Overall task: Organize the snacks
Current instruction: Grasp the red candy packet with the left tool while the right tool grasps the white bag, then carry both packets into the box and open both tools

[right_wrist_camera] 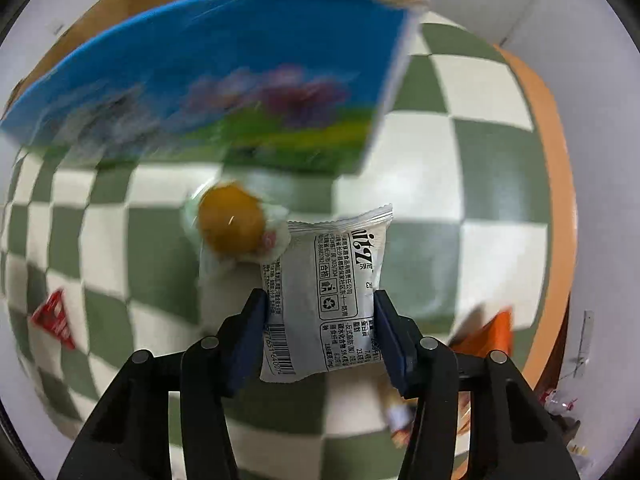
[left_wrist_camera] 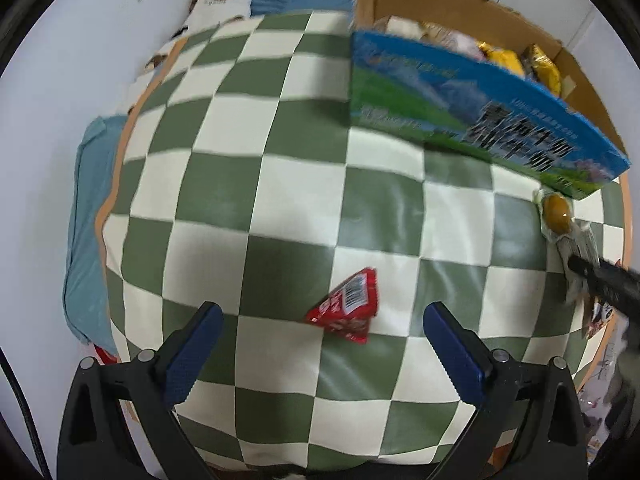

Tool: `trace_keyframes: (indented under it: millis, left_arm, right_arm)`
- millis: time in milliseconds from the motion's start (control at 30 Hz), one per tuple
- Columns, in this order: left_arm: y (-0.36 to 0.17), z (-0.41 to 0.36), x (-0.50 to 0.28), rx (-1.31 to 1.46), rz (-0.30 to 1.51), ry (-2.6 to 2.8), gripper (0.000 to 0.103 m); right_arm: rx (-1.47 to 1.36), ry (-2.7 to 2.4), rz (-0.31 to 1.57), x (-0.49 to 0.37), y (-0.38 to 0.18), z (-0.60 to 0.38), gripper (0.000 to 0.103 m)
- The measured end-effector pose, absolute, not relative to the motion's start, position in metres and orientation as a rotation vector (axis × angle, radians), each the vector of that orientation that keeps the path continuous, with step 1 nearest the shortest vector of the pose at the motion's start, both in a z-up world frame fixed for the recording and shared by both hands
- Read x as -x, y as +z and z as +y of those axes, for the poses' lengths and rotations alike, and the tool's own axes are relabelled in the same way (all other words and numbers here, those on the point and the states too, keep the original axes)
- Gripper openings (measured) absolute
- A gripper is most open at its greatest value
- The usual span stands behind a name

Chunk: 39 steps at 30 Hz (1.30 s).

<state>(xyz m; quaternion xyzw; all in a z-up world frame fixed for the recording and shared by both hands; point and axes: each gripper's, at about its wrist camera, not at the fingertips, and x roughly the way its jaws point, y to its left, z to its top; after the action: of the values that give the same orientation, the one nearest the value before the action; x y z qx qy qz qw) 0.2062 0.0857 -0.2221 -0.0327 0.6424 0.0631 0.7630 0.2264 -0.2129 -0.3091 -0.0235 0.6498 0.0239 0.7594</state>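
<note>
My right gripper [right_wrist_camera: 320, 304] is shut on a white snack packet [right_wrist_camera: 326, 288] with black print and holds it above the checkered table. A yellow round snack in clear wrap [right_wrist_camera: 232, 228] sits just ahead of it, near the blue-and-green carton [right_wrist_camera: 224, 72]. In the left wrist view my left gripper [left_wrist_camera: 320, 320] is open, with a red triangular snack packet [left_wrist_camera: 346, 306] lying between its fingers on the table. The right gripper [left_wrist_camera: 600, 280] shows there at the right edge with the white packet [left_wrist_camera: 580, 244], near the yellow snack [left_wrist_camera: 558, 212].
A cardboard box [left_wrist_camera: 472, 4] holding several snacks stands at the back right, with the carton's printed flap [left_wrist_camera: 460, 104] in front. The green-and-white checkered cloth [left_wrist_camera: 280, 160] covers a round table with an orange rim. More packets [right_wrist_camera: 488, 332] lie at the right edge.
</note>
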Motion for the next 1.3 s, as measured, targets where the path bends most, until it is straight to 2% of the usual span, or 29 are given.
trace_keyframes:
  millis: [267, 333, 400, 433, 500, 767, 1000, 1033, 1100, 1300]
  left_arm:
    - [-0.284, 0.079, -0.219, -0.007, 1.501, 0.064, 0.102]
    - [-0.3, 0.071, -0.226, -0.019, 1.521, 0.031, 0.09]
    - [-0.313, 0.062, -0.23, -0.043, 1.547, 0.014, 0.044]
    - [-0.318, 0.059, -0.231, -0.046, 1.565, 0.01, 0.04]
    - [-0.322, 0.054, -0.231, -0.051, 1.569, 0.015, 0.04]
    - [-0.327, 0.05, -0.227, -0.033, 1.578, 0.007, 0.04]
    - [-0.329, 0.053, -0.225, 0.005, 1.586, 0.012, 0.033]
    - [-0.329, 0.052, -0.225, 0.008, 1.587, 0.007, 0.033]
    - [-0.322, 0.044, -0.223, 0.014, 1.58, -0.012, 0.033]
    - [-0.275, 0.027, -0.232, 0.072, 1.514, -0.106, 0.032]
  right_arm:
    - [-0.104, 0.183, 1.467, -0.171, -0.328, -0.188, 0.055]
    - [-0.107, 0.184, 1.468, -0.17, -0.334, -0.185, 0.055]
    - [-0.118, 0.182, 1.473, -0.17, -0.342, -0.182, 0.055]
    - [-0.124, 0.179, 1.474, -0.166, -0.342, -0.176, 0.056]
    - [-0.15, 0.173, 1.483, -0.169, -0.347, -0.179, 0.061]
    - [-0.171, 0.144, 1.485, -0.172, -0.357, -0.182, 0.062]
    - [-0.089, 0.129, 1.482, -0.18, -0.362, -0.153, 0.065]
    - [-0.068, 0.127, 1.475, -0.179, -0.362, -0.15, 0.064]
    - [-0.056, 0.132, 1.453, -0.178, -0.358, -0.146, 0.057]
    - [-0.185, 0.199, 1.418, -0.183, -0.327, -0.152, 0.054]
